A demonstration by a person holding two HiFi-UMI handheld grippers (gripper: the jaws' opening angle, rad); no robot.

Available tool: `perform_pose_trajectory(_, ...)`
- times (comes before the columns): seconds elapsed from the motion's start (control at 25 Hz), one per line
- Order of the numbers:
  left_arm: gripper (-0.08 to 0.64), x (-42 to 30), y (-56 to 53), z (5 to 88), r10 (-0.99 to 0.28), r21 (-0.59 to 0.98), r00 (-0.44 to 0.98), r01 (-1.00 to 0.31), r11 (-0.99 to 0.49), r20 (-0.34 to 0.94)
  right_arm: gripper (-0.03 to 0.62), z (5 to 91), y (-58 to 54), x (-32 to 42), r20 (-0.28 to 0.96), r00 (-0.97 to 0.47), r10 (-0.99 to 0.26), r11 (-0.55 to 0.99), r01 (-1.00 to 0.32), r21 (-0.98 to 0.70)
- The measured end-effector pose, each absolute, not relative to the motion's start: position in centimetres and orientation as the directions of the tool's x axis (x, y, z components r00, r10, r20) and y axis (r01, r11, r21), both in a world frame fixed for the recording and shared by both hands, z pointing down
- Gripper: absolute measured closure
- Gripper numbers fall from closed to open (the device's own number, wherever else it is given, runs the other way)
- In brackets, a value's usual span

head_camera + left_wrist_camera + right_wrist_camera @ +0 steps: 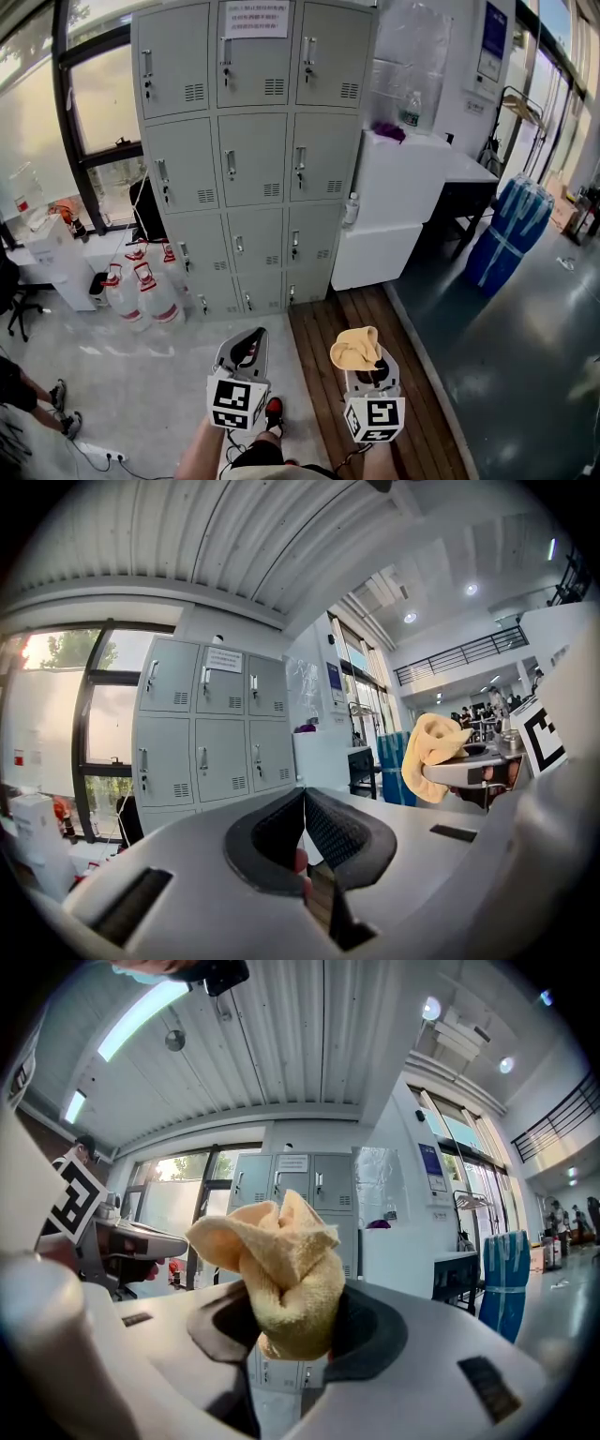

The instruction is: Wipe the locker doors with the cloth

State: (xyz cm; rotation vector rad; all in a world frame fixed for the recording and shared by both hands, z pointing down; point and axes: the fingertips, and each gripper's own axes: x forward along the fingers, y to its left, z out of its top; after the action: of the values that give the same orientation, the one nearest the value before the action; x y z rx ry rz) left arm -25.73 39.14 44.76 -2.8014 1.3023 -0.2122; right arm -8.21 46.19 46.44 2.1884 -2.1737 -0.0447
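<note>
A grey bank of lockers (253, 150) stands ahead in rows of three doors, with a white notice on the top middle door; it also shows in the left gripper view as lockers (208, 728) and behind the cloth as lockers (291, 1180). My right gripper (361, 354) is shut on a bunched yellow cloth (355, 348), which fills the middle of the right gripper view as cloth (281, 1274). My left gripper (248, 345) is shut with nothing in it, its pads (333, 829) meeting. Both grippers are held low, well short of the lockers.
Water jugs (141, 291) with red caps stand left of the lockers. White boxes (394, 202) and a dark table (473, 187) stand to the right, with a blue wrapped bundle (511, 230) beyond. A wooden strip of floor (366, 375) runs under my right gripper. A person's shoes (61, 408) show at the left edge.
</note>
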Motion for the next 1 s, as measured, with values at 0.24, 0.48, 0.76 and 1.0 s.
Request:
perform_pose_trajectory(0.24,0.537,-23.4,32.5,45.0,-0.758,-0.102,0.643,-0.752,-0.652,0.106,0.411,46.8,39.8,-6.0,0.015,0.009,-1.000,-0.008,-0.999,0.054)
perform_pose_trajectory(0.48,0.537,-20.3,23.0,44.7,-0.747,-0.104,0.655,-0.740,-0.665,0.115,0.411,46.9,30.3,-3.5,0.015,0.008,-1.000,-0.008,-1.000,0.029)
perform_pose_trajectory(0.76,0.537,-16.5,11.1,43.4,-0.739,-0.102,0.663,-0.733,-0.673,0.118,0.411,46.2,18.4,-0.4,0.027,-0.001,-1.000,0.002,-1.000,0.024)
perform_pose_trajectory(1.0,0.537,-14.5,2.8,43.1,-0.743,-0.096,0.660,-0.737,-0.669,0.111,0.411,45.9,10.2,1.7,0.032,-0.001,-0.999,0.001,-1.000,0.022)
